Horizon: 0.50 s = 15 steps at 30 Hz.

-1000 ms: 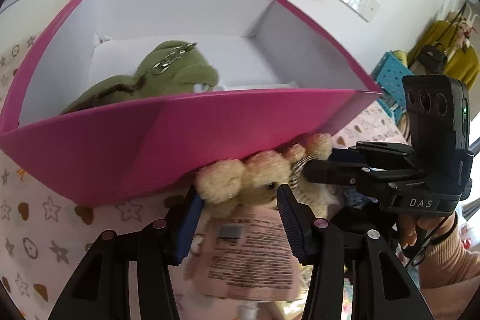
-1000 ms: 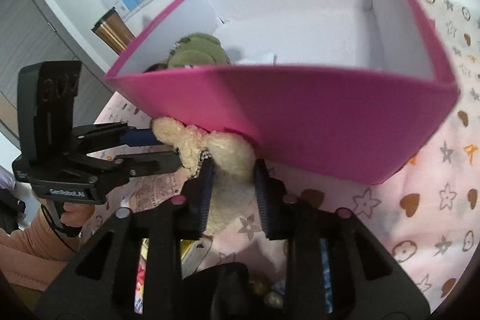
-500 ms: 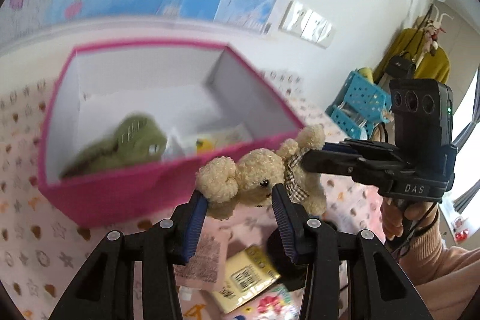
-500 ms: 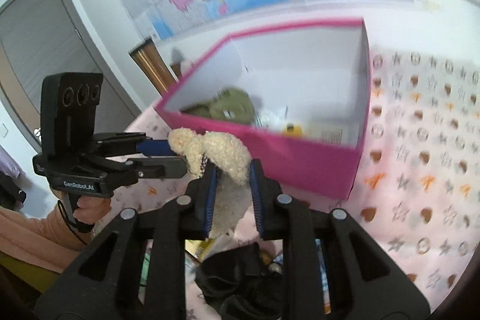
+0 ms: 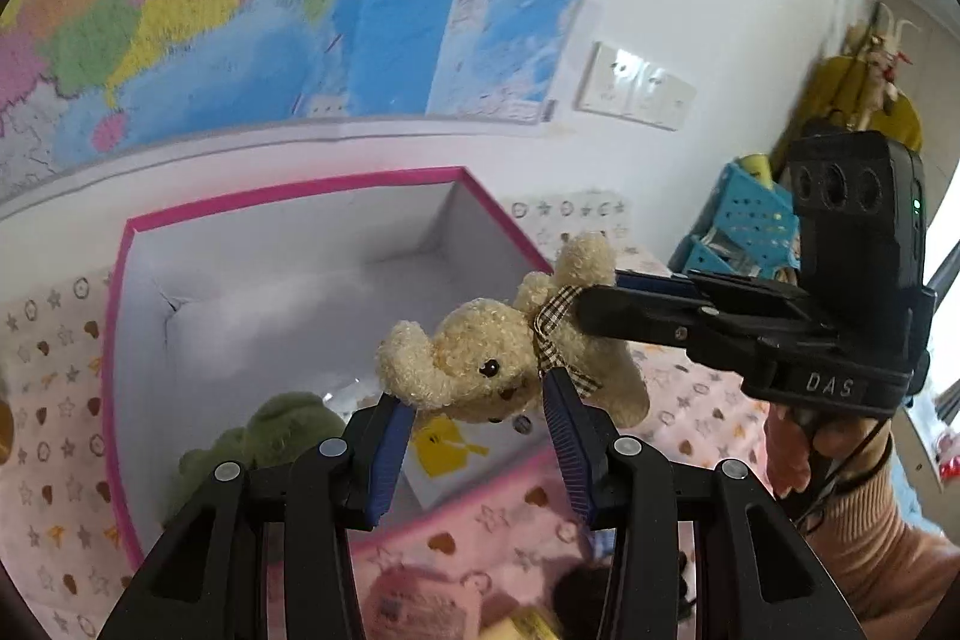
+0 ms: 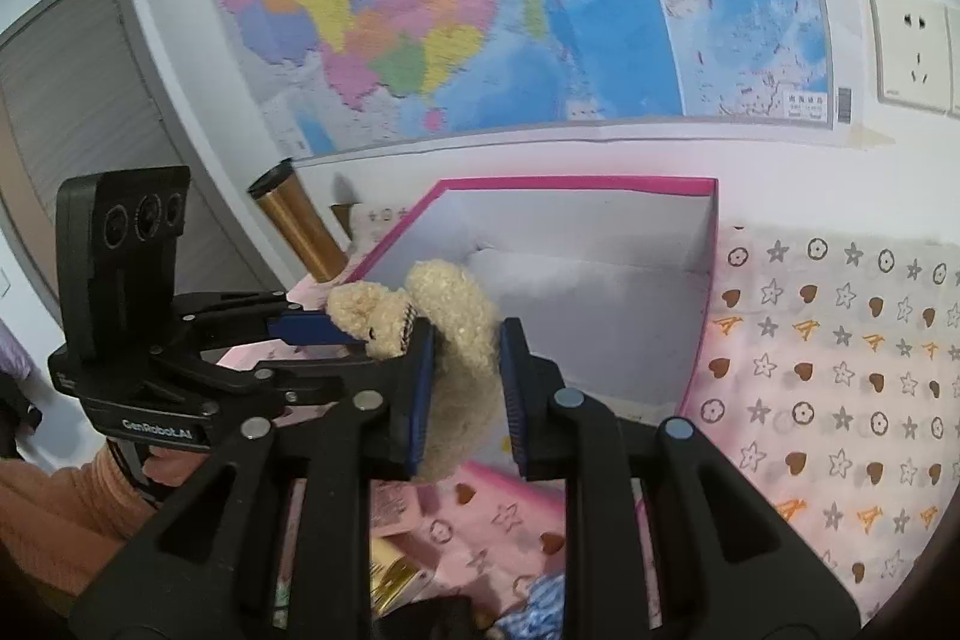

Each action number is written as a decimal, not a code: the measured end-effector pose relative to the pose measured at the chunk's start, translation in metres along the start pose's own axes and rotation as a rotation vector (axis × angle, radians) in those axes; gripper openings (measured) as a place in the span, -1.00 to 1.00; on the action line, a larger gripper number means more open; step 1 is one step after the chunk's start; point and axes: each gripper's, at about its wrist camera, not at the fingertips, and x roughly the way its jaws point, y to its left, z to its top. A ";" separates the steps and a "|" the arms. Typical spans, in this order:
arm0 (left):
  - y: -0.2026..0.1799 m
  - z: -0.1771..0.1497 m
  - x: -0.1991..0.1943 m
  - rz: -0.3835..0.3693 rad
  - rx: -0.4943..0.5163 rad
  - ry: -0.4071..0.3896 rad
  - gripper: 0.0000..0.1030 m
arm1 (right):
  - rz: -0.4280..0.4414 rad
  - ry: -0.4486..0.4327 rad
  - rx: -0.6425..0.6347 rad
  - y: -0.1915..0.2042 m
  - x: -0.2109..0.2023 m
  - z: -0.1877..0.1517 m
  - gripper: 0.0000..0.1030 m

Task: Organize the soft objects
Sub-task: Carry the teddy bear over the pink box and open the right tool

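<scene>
1. The right gripper (image 6: 462,388) was clamped on the body of the cream teddy bear (image 5: 480,370), its blue fingers (image 6: 420,388) pressing the fluffy torso from both sides, likely so the soft toy would not sag.
2. The left gripper (image 5: 474,436) was clamped on the bear's head; sharing the load kept the bear level in the air between the two.
3. The bear hung above the near edge of the pink box (image 5: 288,196), where a green plush (image 5: 282,430) already lay, so a drop inside seemed intended.
4. A second earlier the bear sat low against the box's outer front wall; both grippers had since lifted it clear above the rim, and the left jaws had narrowed on the head.
</scene>
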 end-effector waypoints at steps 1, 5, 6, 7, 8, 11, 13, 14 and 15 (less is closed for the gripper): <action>0.004 0.002 0.007 0.000 -0.015 0.011 -0.15 | -0.002 0.005 0.009 -0.004 0.005 0.002 -0.54; 0.019 0.007 0.035 0.020 -0.050 0.061 -0.15 | -0.026 0.042 0.042 -0.022 0.028 0.007 -0.54; 0.022 0.008 0.042 0.027 -0.060 0.071 -0.15 | -0.038 0.055 0.048 -0.027 0.034 0.008 -0.54; 0.025 0.009 0.049 0.038 -0.067 0.081 -0.15 | -0.046 0.070 0.053 -0.031 0.041 0.009 -0.53; 0.028 0.009 0.056 0.047 -0.078 0.095 -0.15 | -0.054 0.083 0.057 -0.035 0.047 0.010 -0.52; 0.038 0.008 0.072 0.094 -0.119 0.129 -0.11 | -0.089 0.123 0.074 -0.048 0.065 0.012 -0.33; 0.043 0.005 0.077 0.110 -0.136 0.141 -0.10 | -0.177 0.142 0.063 -0.052 0.075 0.013 -0.04; 0.045 0.002 0.077 0.113 -0.146 0.141 -0.10 | -0.213 0.144 0.059 -0.053 0.077 0.014 -0.04; 0.046 -0.001 0.074 0.110 -0.148 0.136 -0.10 | -0.226 0.136 0.071 -0.056 0.076 0.014 -0.04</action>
